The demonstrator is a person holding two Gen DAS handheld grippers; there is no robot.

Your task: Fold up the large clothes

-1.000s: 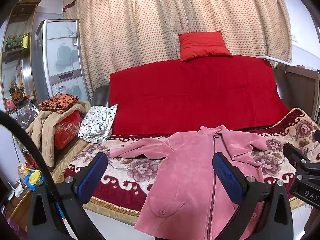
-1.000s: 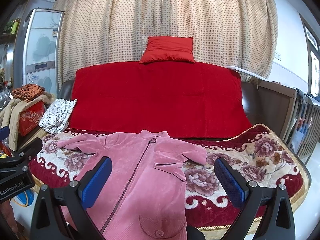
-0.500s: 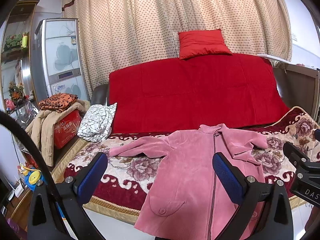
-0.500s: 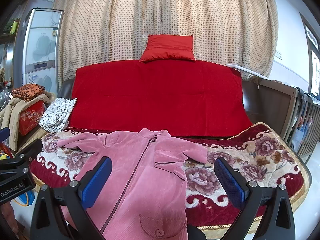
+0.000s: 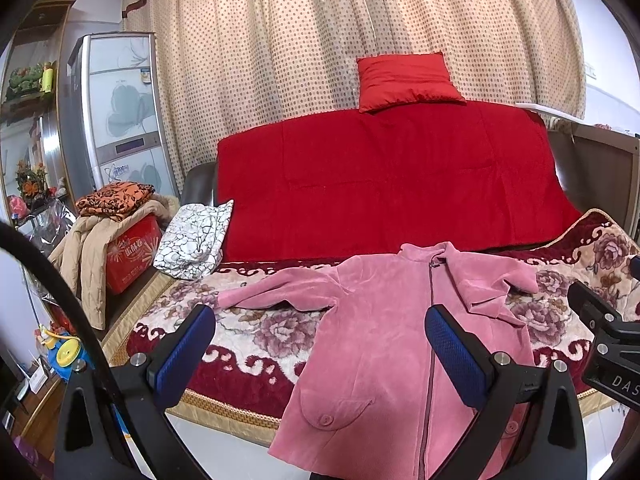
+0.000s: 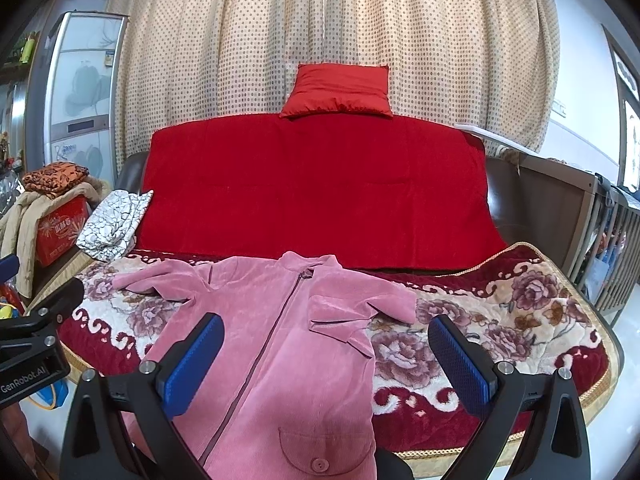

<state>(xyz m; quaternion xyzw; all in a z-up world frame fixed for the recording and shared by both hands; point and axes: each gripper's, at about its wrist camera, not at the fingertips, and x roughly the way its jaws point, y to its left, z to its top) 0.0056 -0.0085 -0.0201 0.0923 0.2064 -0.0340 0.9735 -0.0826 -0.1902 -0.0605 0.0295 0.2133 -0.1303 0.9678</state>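
Lying zipped, lower centre on floral red blanket (image 6: 500, 320): pink corduroy jacket (image 6: 288, 344). Hovering unclenched, empty: left gripper (image 5: 320, 356), right gripper (image 6: 326, 360). Advisable: pinching outstretched sleeve (image 5: 280, 292) at cuff, folding inward flat.

The jacket (image 6: 280, 344) lies flat on the sofa's blanket (image 6: 500, 320), hem hanging over the front edge. Behind it rises the draped backrest (image 6: 320, 188), a cushion (image 6: 338, 90) on top. A crumpled cloth (image 6: 114, 226) sits at the left end.

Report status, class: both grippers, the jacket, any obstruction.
Left gripper open, right gripper open, both empty. Pink jacket flat on floral blanket, right sleeve folded in, left sleeve out. Nothing on jacket.
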